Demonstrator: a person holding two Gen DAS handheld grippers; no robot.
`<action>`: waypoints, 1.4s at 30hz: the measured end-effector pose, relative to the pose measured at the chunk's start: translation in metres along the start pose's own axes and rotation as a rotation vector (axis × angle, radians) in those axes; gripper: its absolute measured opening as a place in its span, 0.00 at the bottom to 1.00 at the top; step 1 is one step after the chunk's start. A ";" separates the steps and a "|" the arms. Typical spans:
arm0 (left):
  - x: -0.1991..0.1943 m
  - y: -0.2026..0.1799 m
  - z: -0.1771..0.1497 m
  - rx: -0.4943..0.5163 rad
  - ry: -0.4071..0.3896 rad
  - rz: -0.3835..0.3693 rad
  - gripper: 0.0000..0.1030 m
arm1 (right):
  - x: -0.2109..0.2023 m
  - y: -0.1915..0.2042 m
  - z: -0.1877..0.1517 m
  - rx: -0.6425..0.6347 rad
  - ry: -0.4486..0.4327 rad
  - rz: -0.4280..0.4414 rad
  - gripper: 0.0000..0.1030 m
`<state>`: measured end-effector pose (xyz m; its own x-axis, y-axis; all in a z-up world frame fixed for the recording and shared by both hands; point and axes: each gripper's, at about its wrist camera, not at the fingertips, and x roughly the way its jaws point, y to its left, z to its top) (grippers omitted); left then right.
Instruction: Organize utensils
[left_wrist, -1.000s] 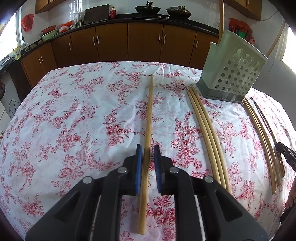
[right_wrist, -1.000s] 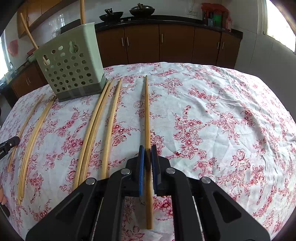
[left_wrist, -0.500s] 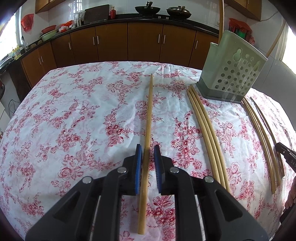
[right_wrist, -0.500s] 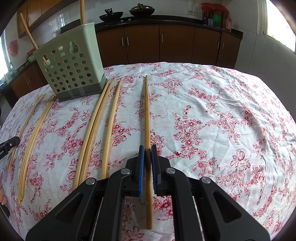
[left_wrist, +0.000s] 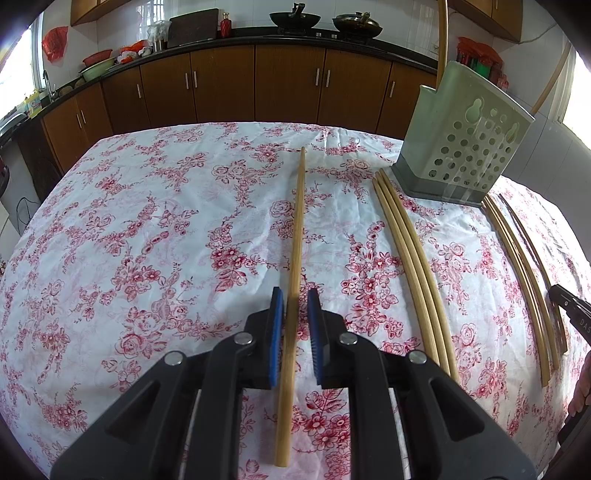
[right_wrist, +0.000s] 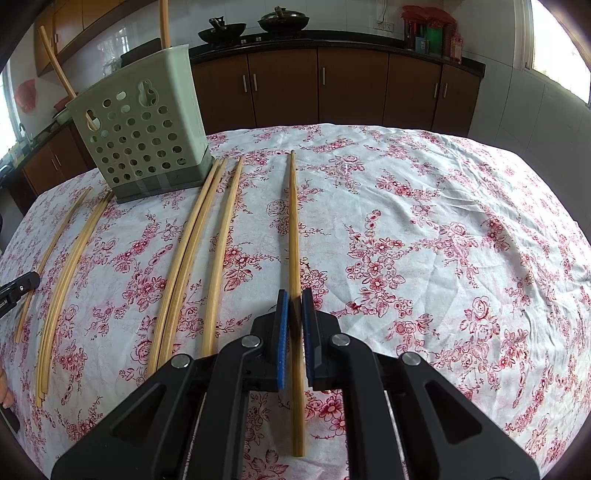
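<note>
A wooden chopstick (left_wrist: 297, 229) lies on the floral tablecloth between the blue pads of my left gripper (left_wrist: 295, 301). The pads stand on both sides of it with small gaps. My right gripper (right_wrist: 295, 304) has its pads close around another chopstick (right_wrist: 293, 229) lying on the cloth, nearly touching it. The pale green perforated utensil holder (left_wrist: 465, 147) stands at the back and holds two chopsticks upright; it also shows in the right wrist view (right_wrist: 144, 133). More chopsticks lie beside it, in the left wrist view (left_wrist: 410, 258) and in the right wrist view (right_wrist: 192, 251).
The table wears a white cloth with red flowers (left_wrist: 147, 240). Further chopsticks lie near the cloth's edge in the left wrist view (left_wrist: 524, 273) and the right wrist view (right_wrist: 70, 266). Brown kitchen cabinets (left_wrist: 288, 85) run behind the table.
</note>
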<state>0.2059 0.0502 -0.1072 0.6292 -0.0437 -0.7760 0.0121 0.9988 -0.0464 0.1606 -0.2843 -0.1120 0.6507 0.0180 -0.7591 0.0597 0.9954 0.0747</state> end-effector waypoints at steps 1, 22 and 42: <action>0.000 0.000 0.000 0.000 0.000 0.000 0.15 | 0.000 0.000 0.000 0.000 0.000 0.000 0.09; -0.010 -0.010 -0.011 0.064 0.005 0.028 0.14 | -0.006 -0.005 -0.008 0.024 -0.002 0.031 0.08; -0.119 -0.016 0.047 0.037 -0.287 -0.078 0.08 | -0.105 -0.010 0.040 0.035 -0.342 0.043 0.08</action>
<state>0.1673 0.0406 0.0157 0.8191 -0.1184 -0.5613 0.0943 0.9929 -0.0719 0.1223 -0.3002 -0.0070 0.8689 0.0211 -0.4945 0.0489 0.9906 0.1281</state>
